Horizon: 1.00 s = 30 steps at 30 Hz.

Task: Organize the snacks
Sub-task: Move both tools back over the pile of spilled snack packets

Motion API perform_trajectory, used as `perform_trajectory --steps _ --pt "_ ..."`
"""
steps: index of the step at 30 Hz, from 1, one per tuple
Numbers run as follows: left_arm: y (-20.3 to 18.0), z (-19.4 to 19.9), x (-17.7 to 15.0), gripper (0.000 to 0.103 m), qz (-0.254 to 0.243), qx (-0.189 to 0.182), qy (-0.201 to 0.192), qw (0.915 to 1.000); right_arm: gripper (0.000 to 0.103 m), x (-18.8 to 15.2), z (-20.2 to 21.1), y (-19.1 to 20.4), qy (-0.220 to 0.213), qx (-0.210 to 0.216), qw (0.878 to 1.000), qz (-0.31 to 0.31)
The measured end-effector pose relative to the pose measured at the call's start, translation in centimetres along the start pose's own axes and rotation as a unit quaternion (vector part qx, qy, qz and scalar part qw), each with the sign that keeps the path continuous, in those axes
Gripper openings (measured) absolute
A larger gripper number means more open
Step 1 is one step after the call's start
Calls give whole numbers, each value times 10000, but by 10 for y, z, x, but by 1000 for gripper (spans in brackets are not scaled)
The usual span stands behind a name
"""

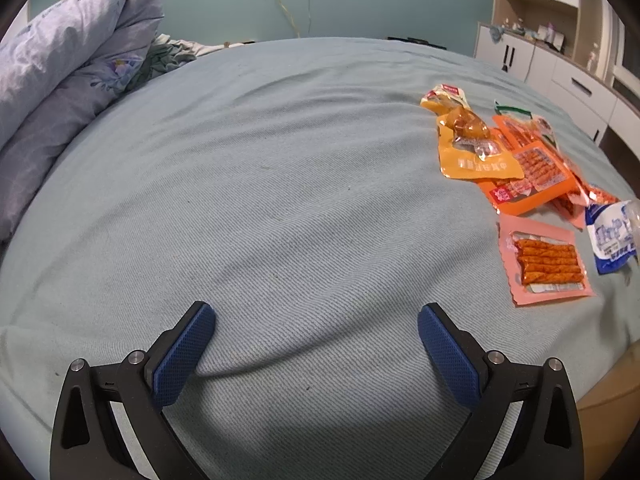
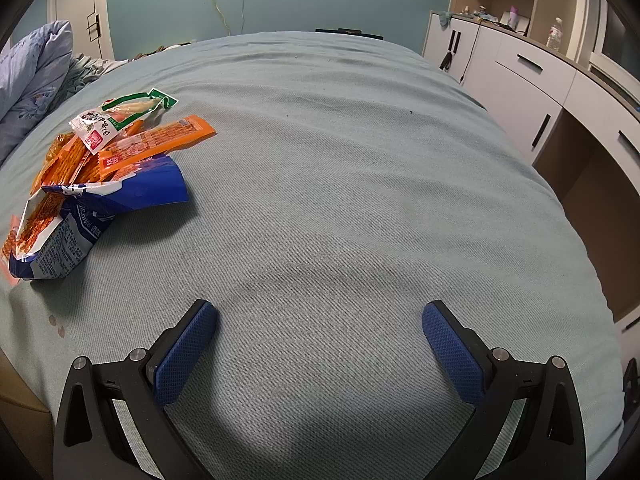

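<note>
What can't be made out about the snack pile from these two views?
- Lower packets: in both views the orange packets overlap, hiding how many lie beneath.
- Blue-and-white bag: cut by the left wrist view's right edge; in the right wrist view its contents are only partly visible.
- Printed text: too small and warped to read in either view.
- Pink packet: barely visible at the right wrist view's left edge.

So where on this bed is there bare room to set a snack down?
Plenty: the bedsheet lies bare between the folded quilt and the snack pile, and, in the right view, from the blue bag across toward the cabinets. Only the pile itself is crowded.
</note>
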<state>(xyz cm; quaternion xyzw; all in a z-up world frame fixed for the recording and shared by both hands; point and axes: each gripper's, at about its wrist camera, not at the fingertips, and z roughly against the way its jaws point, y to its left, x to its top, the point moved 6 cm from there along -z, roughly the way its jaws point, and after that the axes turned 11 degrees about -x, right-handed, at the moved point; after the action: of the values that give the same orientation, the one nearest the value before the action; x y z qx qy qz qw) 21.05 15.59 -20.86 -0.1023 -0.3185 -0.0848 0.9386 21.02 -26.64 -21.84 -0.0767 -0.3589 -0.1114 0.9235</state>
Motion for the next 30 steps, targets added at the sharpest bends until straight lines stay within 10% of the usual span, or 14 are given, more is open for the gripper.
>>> perform_trajectory --steps 7,18,24,30 --pt "7 -1 1 103 287 -406 -83 9987 103 0 0 0 2 -17 10000 5" --pt "-6 -5 3 103 -148 205 69 9997 103 8 -6 3 153 -17 9998 106" --pt "-14 -9 16 103 69 -136 382 9992 103 24 -14 3 1154 -62 9931 174" --pt "-34 -7 29 103 -622 769 1043 9896 103 53 36 14 781 -578 9949 264"
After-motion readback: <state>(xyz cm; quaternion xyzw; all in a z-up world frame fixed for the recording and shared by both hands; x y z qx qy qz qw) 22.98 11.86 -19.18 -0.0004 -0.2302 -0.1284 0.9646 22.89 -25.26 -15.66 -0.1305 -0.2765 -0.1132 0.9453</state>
